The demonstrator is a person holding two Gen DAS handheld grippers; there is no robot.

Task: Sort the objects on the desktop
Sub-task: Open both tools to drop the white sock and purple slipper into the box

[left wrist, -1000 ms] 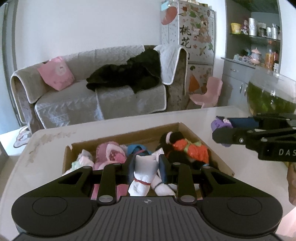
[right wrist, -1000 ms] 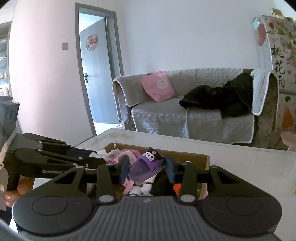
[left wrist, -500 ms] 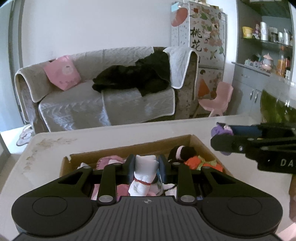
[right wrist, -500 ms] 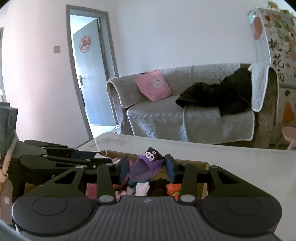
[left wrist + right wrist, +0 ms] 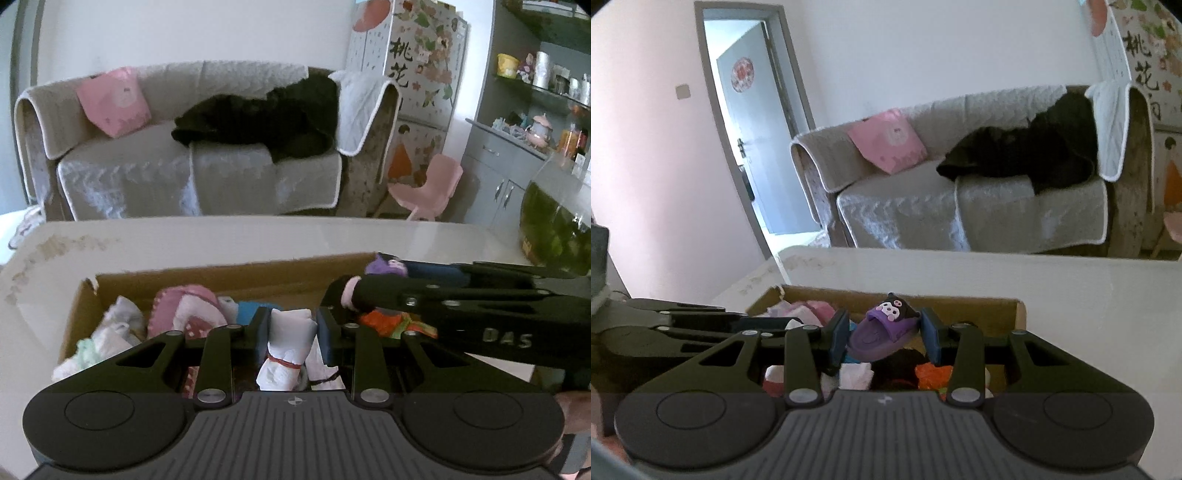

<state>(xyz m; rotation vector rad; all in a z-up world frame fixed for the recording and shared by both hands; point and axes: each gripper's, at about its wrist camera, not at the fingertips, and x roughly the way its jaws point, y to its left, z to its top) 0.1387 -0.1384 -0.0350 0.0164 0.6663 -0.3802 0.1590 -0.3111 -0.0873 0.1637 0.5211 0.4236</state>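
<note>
A cardboard box (image 5: pixel 229 275) full of rolled socks and small items sits on the white table; it also shows in the right wrist view (image 5: pixel 960 302). My left gripper (image 5: pixel 291 328) is shut on a white rolled sock (image 5: pixel 286 347) bound with a red band, held over the box. My right gripper (image 5: pixel 884 334) is shut on a small purple slipper (image 5: pixel 882 332) with a cartoon face, also over the box. The right gripper crosses the left wrist view from the right (image 5: pixel 373 284). The left gripper shows at the left of the right wrist view (image 5: pixel 738 323).
Pink sock rolls (image 5: pixel 184 310), a blue item (image 5: pixel 251 312) and an orange item (image 5: pixel 388 319) lie in the box. A green glass bowl (image 5: pixel 554 225) stands at the table's right. A grey sofa (image 5: pixel 184 158) lies beyond the table's far edge.
Both grippers have kept their hold. The right gripper with the slipper has moved left and in over the box, closer to the left gripper. Both views have shifted relative to the box.
</note>
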